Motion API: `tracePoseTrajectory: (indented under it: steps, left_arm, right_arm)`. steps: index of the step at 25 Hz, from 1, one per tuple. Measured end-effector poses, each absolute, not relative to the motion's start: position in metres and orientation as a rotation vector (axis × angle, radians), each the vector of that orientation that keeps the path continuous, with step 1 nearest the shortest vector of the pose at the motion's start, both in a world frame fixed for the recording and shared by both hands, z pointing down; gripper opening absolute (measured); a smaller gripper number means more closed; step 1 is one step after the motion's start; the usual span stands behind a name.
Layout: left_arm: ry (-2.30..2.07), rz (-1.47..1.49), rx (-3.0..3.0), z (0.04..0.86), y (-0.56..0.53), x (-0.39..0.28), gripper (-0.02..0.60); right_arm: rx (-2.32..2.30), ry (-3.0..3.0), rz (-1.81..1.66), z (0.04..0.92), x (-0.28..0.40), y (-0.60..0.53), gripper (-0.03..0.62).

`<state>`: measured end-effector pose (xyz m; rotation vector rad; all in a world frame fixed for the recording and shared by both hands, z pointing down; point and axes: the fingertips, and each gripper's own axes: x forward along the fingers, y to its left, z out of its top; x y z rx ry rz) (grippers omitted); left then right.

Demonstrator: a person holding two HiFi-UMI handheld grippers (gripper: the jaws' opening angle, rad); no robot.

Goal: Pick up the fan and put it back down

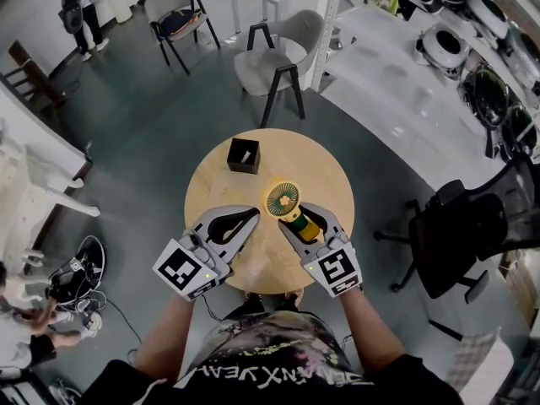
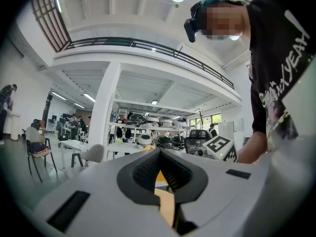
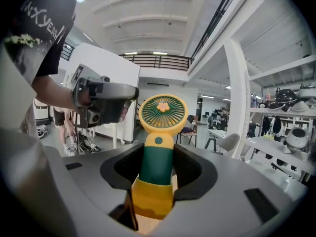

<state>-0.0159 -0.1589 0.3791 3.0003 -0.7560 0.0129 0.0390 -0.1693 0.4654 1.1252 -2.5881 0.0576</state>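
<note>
We have the fan (image 1: 284, 202) in the right gripper (image 1: 297, 218), whose jaws are partly closed and clamp its green handle from both sides, with the yellow base nearest us and the round grille head sticking out beyond the jaw tips. The right gripper view shows the same grip: dark pads against the green handle of the fan (image 3: 163, 113), and wood showing just under the yellow base. The fan sits low over the round tabletop (image 1: 211, 184), toward its near right part and well apart from the black box (image 1: 244, 155) at the far side. We cannot tell whether the base already touches the wood.

The left gripper (image 1: 250, 216) rests beside it at the near left, its jaws brought together at the tips and holding nothing; in its own view only tabletop shows behind them.

We judge the pick-up done and the put-down unfinished: what is left is to seat the base on the tabletop, open the right jaws and draw clear.
</note>
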Motion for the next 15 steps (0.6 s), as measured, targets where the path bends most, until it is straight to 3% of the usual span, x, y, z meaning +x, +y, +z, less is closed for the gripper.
tracePoseTrajectory:
  steps: [15]
  left_arm:
    - [-0.753, 0.016, 3.005, 0.376, -0.16, -0.015, 0.013]
  right_arm:
    - [1.095, -2.442, 0.271, 0.563, 0.053, -0.176, 0.186]
